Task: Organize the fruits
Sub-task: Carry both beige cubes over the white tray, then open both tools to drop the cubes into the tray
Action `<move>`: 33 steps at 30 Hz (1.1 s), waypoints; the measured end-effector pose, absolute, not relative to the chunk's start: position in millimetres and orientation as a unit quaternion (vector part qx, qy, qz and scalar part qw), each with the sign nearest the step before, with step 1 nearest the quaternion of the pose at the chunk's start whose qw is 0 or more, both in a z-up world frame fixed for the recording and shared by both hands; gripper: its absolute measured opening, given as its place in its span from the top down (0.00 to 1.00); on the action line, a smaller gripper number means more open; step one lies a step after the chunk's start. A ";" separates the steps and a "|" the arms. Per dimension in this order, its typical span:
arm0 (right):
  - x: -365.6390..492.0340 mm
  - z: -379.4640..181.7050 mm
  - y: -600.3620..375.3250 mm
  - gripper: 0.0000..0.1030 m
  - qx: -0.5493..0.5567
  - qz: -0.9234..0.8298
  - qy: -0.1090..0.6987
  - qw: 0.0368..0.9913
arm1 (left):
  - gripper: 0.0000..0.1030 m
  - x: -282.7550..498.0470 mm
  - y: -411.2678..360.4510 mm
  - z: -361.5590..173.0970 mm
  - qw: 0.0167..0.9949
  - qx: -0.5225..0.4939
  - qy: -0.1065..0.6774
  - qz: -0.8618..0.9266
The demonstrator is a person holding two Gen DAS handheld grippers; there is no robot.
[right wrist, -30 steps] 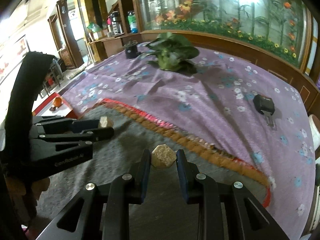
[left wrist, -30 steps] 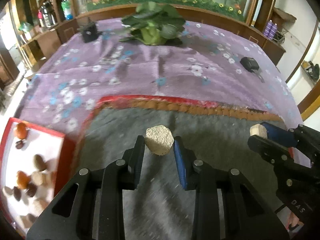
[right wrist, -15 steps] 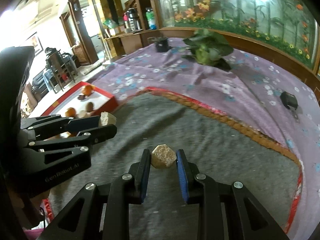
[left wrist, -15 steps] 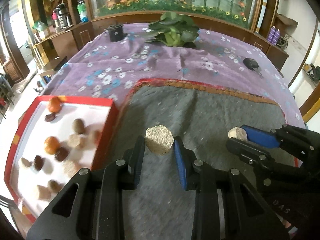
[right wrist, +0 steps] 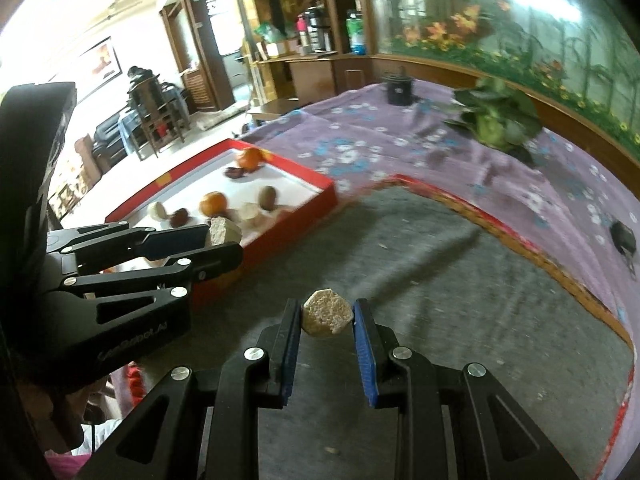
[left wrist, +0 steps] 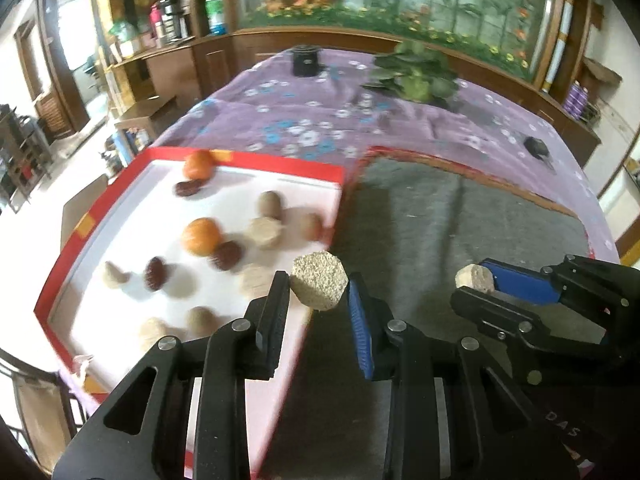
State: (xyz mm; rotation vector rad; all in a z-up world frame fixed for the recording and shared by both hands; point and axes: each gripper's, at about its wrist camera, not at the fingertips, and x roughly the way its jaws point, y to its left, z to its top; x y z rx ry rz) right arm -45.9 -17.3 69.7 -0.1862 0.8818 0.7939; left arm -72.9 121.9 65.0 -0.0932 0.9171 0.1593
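Left gripper (left wrist: pixel 319 294) is clamped on a pale hexagonal biscuit (left wrist: pixel 319 286), held right over the near corner of the red box (left wrist: pixel 256 166). Inside that box, on the white floor, sit two oranges (left wrist: pixel 201 236), some dark dates (left wrist: pixel 227 255) and more pale pieces, all a bit blurry. Box sits on the purple flowered cloth (left wrist: pixel 304 120), right beside the grey mat (left wrist: pixel 460 216). Over to the right, the right gripper (right wrist: pixel 327 316) is pinching its own biscuit piece (right wrist: pixel 327 317) above the mat, well apart from the box. Green plant (right wrist: pixel 496 120) sits at the far end.
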 end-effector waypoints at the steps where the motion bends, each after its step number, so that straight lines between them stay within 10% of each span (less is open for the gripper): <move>1: -47.0 70.5 -11.4 0.75 -0.090 0.379 0.414 0.823 | 0.72 -75.3 128.1 64.9 0.892 -0.047 0.442 0.081; 33: -8.6 43.1 120.3 0.75 -0.102 0.435 0.426 0.787 | 0.72 -77.5 223.8 41.8 0.868 -0.068 0.450 0.200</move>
